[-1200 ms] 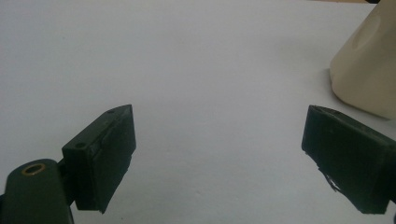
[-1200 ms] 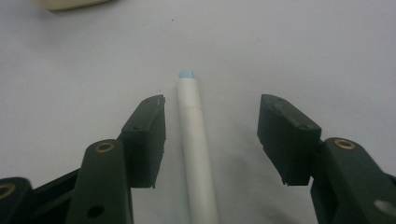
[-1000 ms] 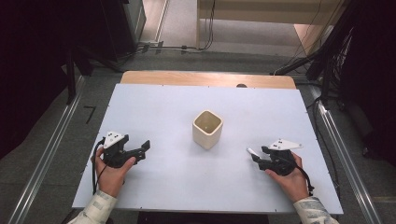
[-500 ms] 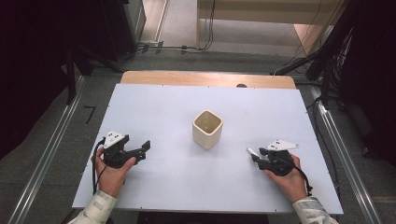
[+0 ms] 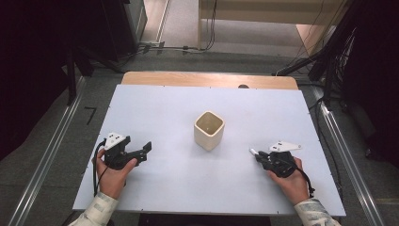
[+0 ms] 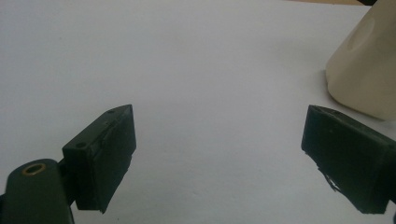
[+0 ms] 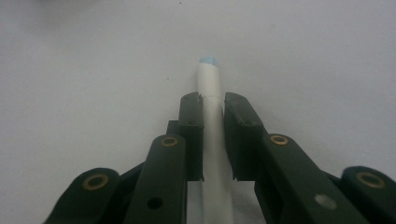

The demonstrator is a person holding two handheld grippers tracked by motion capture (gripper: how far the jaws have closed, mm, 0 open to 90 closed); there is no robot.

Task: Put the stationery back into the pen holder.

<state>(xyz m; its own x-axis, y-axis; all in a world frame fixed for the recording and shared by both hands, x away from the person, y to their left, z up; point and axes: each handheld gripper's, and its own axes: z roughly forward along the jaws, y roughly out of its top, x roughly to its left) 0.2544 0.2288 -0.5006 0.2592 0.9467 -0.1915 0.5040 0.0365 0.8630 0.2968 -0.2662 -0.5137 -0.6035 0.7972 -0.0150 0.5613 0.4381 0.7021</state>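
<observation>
Right gripper [image 7: 212, 105], near right on table: jaws just closed, clamped on slim white pen with pale blue tip [image 7: 210, 84], pointing left. Left gripper [image 6: 219, 154], near left: jaws wide apart, empty. Cream square ceramic cup [image 5: 209, 130] mid-table, upright.

The table [image 5: 155, 117] top is a smooth matt white sheet over bare wood at the far edge; the cup [image 5: 209, 130] looks like matt cream ceramic; the pen [image 7: 211, 116] is smooth white plastic, and the pads [image 6: 105, 154] are matt black, slightly rough
</observation>
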